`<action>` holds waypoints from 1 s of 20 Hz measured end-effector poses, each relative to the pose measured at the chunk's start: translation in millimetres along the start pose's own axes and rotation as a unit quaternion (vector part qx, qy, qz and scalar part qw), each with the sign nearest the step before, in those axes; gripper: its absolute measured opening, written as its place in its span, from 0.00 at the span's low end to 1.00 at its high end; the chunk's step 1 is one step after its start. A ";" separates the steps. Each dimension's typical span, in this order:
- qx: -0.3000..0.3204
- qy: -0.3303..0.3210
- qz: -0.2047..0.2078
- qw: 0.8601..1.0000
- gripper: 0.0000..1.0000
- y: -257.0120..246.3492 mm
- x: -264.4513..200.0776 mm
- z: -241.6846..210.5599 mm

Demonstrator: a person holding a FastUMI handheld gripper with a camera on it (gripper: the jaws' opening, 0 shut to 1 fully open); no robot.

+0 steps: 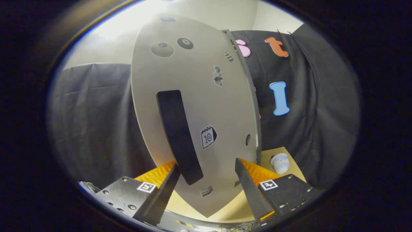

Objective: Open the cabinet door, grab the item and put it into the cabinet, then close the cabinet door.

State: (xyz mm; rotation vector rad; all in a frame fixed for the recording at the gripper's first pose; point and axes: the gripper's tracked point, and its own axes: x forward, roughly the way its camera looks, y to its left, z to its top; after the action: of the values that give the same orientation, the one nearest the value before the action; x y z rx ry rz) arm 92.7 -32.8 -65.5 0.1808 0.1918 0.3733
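Note:
The grey cabinet door (pixel 199 96) stands close in front of me, with stickers on it and a long black handle (pixel 178 135) running down its face. My gripper (pixel 206 166) is open. The handle's lower end lies just inside the left finger (pixel 164 190); the right finger (pixel 249 190) stands apart from it to the right. A small pale blue and white plush item (pixel 280 162) lies on the wooden table (pixel 291 158), beyond the right finger and right of the door's edge.
Black cloth walls hang to the left and right behind the cabinet. A pale wall shows above. The table's light wood surface (pixel 190 206) runs under the door between my fingers.

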 end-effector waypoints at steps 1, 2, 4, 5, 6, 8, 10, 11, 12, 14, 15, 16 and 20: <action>-0.001 -0.002 -0.004 1.000 1.00 9.0 8.4 -2.8; -0.001 -0.004 -0.008 1.000 1.00 17.6 18.2 -4.3; -0.005 -0.008 -0.013 1.000 1.00 38.3 39.2 -5.3; -0.008 -0.009 -0.016 1.000 1.00 47.1 51.2 -5.6; -0.014 -0.014 -0.019 1.000 1.00 56.1 64.4 -5.5; -0.031 -0.024 -0.030 0.999 1.00 71.5 93.8 -1.7; -0.046 -0.035 -0.045 0.997 1.00 83.4 117.2 -2.3; -0.051 -0.042 -0.051 0.997 1.00 88.6 128.8 0.8; -0.056 -0.049 -0.057 0.996 1.00 96.0 134.0 1.6; -0.058 -0.054 -0.073 0.994 1.00 97.9 145.3 1.7; -0.062 -0.058 -0.079 0.993 1.00 98.1 152.4 3.0; -0.067 -0.061 -0.086 0.992 1.00 99.0 158.0 4.7; -0.077 -0.077 -0.114 0.988 1.00 101.7 173.4 8.9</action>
State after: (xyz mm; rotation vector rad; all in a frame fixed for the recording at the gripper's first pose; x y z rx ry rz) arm 218.1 124.5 -61.8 0.0343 0.0297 0.1453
